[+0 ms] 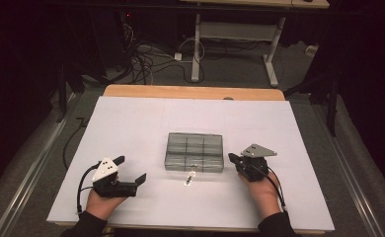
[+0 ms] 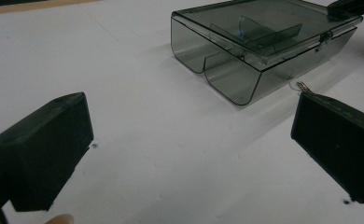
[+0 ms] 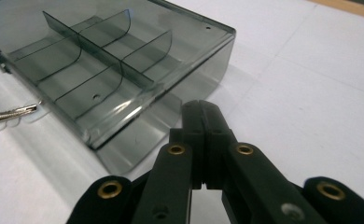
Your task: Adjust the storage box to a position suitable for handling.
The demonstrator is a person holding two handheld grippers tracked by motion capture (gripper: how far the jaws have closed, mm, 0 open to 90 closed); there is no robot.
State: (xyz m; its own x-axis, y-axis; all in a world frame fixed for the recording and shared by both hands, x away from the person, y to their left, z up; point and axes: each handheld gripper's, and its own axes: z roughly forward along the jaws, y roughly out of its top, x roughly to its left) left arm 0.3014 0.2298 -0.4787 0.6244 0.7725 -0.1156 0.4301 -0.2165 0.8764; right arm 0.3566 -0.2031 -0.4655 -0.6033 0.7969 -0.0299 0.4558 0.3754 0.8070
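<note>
Lab: floor cables (image 1: 141, 61), adjustable desk (image 1: 240, 34)

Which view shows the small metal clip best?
The high view: the small metal clip lies whole on the white sheet before the clear box. The right gripper view cuts it at the edge; the left gripper view shows a tip.

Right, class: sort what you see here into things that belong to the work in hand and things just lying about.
Belongs to the work:
- smoky clear compartment box, lid closed
- small metal clip in front of it
- left gripper, jaws open
- right gripper, jaws shut, by the box's right end

Just lying about:
- cables on the floor
- far desk's legs
</note>
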